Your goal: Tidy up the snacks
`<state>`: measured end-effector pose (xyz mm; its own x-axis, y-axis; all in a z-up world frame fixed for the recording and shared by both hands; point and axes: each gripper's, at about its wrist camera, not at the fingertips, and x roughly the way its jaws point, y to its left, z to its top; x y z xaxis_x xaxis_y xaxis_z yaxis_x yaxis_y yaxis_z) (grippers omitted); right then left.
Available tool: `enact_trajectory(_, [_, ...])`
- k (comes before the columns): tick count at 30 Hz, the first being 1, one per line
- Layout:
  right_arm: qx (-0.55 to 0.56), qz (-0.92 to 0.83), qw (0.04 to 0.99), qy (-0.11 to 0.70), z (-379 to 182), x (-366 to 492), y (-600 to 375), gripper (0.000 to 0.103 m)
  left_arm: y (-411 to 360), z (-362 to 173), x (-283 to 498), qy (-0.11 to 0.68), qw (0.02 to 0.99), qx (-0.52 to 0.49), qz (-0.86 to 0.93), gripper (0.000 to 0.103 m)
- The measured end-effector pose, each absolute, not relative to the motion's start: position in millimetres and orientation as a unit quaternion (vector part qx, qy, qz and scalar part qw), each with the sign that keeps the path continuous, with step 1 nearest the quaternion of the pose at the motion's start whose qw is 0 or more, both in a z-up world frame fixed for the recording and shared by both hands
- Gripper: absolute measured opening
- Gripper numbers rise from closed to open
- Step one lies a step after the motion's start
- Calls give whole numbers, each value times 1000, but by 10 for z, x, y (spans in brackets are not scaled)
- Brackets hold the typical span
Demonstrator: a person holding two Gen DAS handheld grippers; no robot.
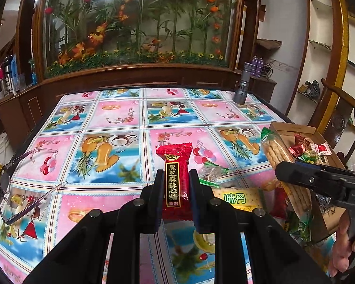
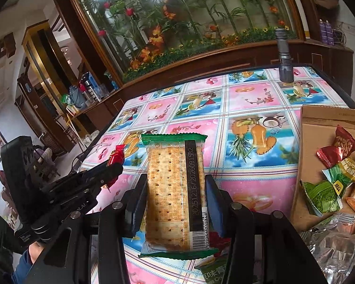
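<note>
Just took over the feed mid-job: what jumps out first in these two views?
Each tool is shut on a snack: the left tool grips a red candy, and the right tool holds a green-edged cracker pack above the bright fruit-print tablecloth. To the right, a cardboard box already holds wrapped snacks.

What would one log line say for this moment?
left gripper: shut on red candy | right gripper: shut on cracker pack | cardboard box: holds snacks

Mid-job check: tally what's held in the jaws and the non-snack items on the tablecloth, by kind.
Red candy pack, held in jaws: 1
Cracker pack, held in jaws: 1
Flashlight, standing on tablecloth: 1
Eyeglasses, on tablecloth: 1
Total: 4
</note>
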<state>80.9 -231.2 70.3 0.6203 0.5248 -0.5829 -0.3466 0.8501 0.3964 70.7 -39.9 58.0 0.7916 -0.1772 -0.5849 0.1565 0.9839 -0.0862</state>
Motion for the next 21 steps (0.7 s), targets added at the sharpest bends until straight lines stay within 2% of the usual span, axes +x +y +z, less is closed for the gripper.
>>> enact_trajectory(21, [196, 191, 900, 338, 849, 895, -2842, 50, -620, 669, 609, 292, 949, -15, -120, 19])
